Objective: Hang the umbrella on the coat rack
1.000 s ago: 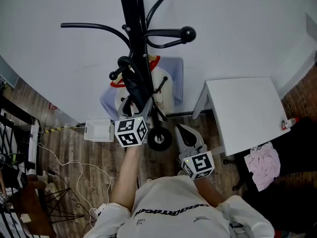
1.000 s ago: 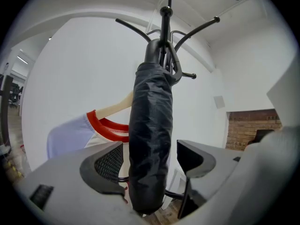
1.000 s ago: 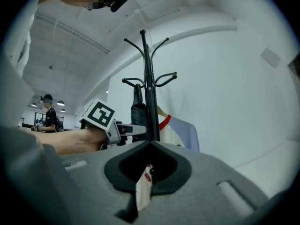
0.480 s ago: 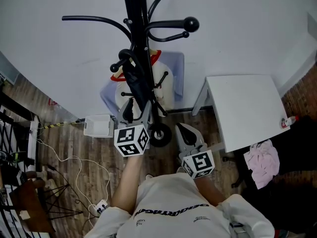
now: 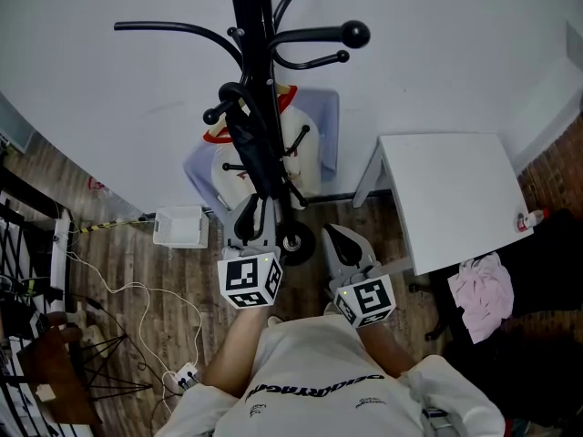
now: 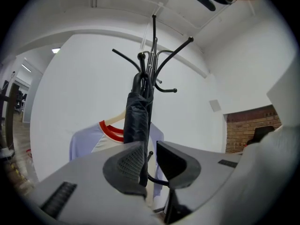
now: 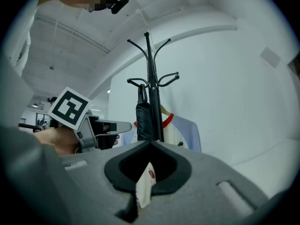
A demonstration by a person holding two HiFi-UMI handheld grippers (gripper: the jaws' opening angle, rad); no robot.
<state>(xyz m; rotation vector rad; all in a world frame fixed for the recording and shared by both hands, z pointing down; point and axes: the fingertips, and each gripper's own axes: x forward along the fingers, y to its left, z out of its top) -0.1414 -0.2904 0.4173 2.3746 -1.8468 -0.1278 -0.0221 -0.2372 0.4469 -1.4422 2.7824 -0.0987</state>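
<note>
The left hand-held gripper [image 6: 150, 149] has its jaws open only a little, with a thin gap between them. Nothing is in the gap. It points up at the umbrella [image 6: 137, 111] but does not touch it. In the head view this hand-held gripper sits low in the middle of the frame, just under the bottom end of the umbrella.

The right hand-held gripper [image 7: 150, 143] has its jaw tips pressed together. A small white tag [image 7: 145, 184] with a red mark sits in the round hollow behind the tips. I cannot tell if the jaws pinch it. In the head view this hand-held gripper is just right of the left one, down by the person's chest.

The umbrella is black and folded up. It hangs straight down right beside the pole of the rack [image 5: 250, 7], with its curved handle up by a hook. That puts it in the upper middle of the head view.

The rack is black with long bent hooks that end in balls. A pale blue shirt [image 5: 321, 135] with a red neck hangs behind it, against the white wall.

A white bench [image 5: 451, 198] stands at the right of the frame. A pink cloth [image 5: 485, 299] lies below its lower right corner. At the left, a white box [image 5: 179, 227] and white wires [image 5: 137, 308] lie on the wood floor [image 5: 118, 271].
</note>
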